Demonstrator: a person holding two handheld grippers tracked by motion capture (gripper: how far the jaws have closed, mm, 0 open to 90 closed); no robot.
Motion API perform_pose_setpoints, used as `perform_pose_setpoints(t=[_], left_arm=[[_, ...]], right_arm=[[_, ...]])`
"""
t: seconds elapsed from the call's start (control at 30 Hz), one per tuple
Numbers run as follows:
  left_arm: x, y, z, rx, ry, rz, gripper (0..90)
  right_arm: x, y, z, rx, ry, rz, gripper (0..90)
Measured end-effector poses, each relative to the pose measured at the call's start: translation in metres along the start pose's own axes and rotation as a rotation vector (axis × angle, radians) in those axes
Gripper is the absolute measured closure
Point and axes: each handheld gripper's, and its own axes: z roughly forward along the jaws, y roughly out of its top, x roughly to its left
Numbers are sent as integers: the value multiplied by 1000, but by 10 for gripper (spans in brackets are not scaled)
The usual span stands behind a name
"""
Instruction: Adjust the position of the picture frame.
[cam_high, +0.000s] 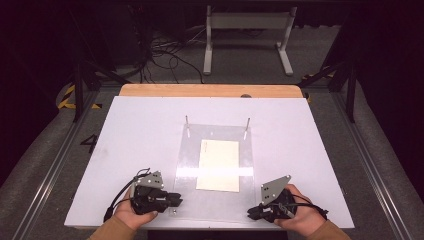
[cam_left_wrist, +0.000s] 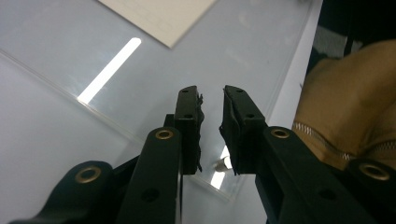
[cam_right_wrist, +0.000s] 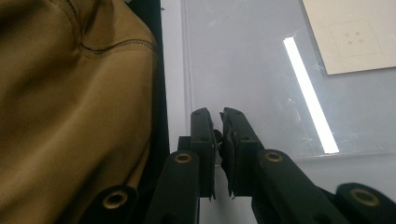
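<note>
High view: clear acrylic sheet (cam_high: 215, 204) lay between the tools.
Left tool (cam_high: 178, 200) sat slightly open at its near corner, right tool (cam_high: 250, 215) closed.

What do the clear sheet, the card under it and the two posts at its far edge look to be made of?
Clear sheet: likely acrylic, glossy; it mirrors a light strip. Card: matte cream paper or thin card. Posts: thin grey pins, probably metal.

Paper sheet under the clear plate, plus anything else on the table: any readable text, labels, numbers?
No readable text anywhere.
Paper sheet: faint ruled lines and a small square with dots, too faint to read.
Clear plate: no markings.
Floor left of the table: a dark mark, possibly "4", not certain.
</note>
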Motion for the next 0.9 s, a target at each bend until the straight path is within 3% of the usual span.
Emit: perform_pose_setpoints(t=[0.07,0.17,0.27,0.3,0.33,0.43,0.47,0.5,0.53,0.6,0.7,0.77,0.9], left_arm=[[-1,-2,2,29,2,-5,786],[1,-5,1,24,-25,-15,807],[1,-7,1,20,-57,-21,875],[1,-7,2,25,-79,-20,875],[-2,-6,4,32,-71,-13,869],[-2,-5,4,31,-79,-8,894],[-1,-5,6,40,-163,-22,900],[-3,-6,11,81,-224,-20,900],[-9,-6,17,132,-210,6,900],[-15,-5,12,98,-149,44,900],[-12,-4,-3,-6,-119,36,895],[-8,-7,-6,-29,-49,14,853],[-3,-9,-11,-75,11,-25,828]], right_arm=[[0,-1,-1,2,2,3,832],[0,-2,-2,2,-9,9,834],[-1,-4,-4,3,-5,16,900],[-1,-5,-5,2,36,22,900],[1,-6,1,-18,55,17,900],[3,-3,1,-5,60,0,898],[3,-3,1,-5,54,-1,897],[1,-4,0,-11,38,8,897],[1,-5,0,-23,46,16,896],[0,-6,-3,-34,46,21,887],[-2,-6,-5,-59,22,26,859],[-3,-6,-8,-83,2,40,835],[-9,-5,-18,-177,-84,93,791]])
